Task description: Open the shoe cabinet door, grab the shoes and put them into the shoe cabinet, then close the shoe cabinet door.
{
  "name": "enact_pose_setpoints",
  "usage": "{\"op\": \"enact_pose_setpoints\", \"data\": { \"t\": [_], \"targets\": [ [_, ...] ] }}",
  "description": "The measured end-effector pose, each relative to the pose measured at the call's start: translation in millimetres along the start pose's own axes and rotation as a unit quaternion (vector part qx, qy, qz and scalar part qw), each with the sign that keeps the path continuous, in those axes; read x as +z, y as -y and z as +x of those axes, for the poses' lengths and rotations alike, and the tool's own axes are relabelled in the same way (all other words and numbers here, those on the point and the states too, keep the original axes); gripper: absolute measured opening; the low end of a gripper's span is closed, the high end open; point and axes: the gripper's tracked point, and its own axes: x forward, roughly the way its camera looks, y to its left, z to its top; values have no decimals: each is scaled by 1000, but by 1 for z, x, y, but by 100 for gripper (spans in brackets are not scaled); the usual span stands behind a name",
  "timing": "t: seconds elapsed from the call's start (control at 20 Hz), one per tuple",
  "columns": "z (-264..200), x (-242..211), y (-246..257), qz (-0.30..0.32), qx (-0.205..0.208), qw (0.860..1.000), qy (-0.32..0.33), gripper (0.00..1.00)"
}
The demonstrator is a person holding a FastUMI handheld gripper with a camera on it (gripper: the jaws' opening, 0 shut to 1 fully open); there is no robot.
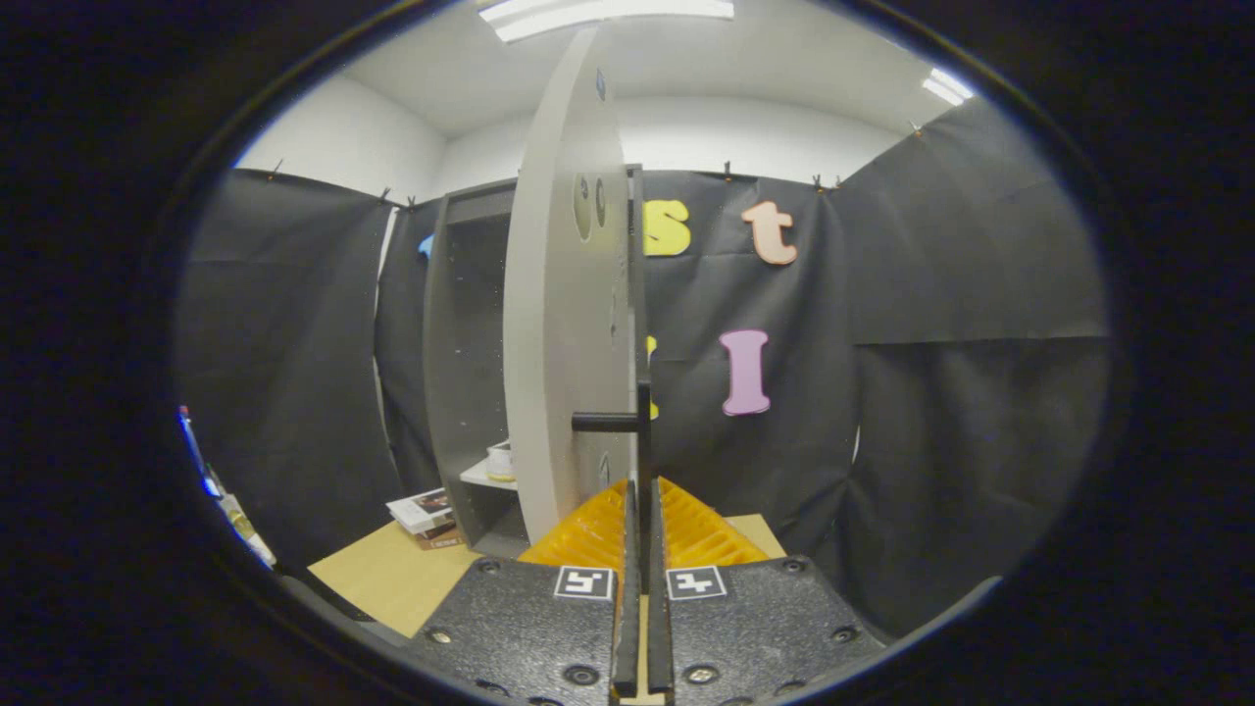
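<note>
Gripper view shows the gripper [642,500] clamped narrow on the handle [642,431] of the half-swung cabinet door [564,324]; door-opening seems underway, needing a wider swing.

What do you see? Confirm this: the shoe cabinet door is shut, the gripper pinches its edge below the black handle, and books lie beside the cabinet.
Not right: the gripper view shows the shoe cabinet door standing open, edge-on. The gripper does pinch its edge below the black handle, and books lie beside the cabinet.
</note>
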Motion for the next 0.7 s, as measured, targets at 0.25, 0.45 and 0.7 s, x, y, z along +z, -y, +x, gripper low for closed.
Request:
{"op": "enact_pose_setpoints", "data": {
  "t": [0.25,0.45,0.7],
  "targets": [
    [-10,2,-35,34,93,995,-4,7],
    [-10,-2,-18,0,44,999,-8,7],
    [-13,-1,-11,9,32,999,5,11]
  ]
}}
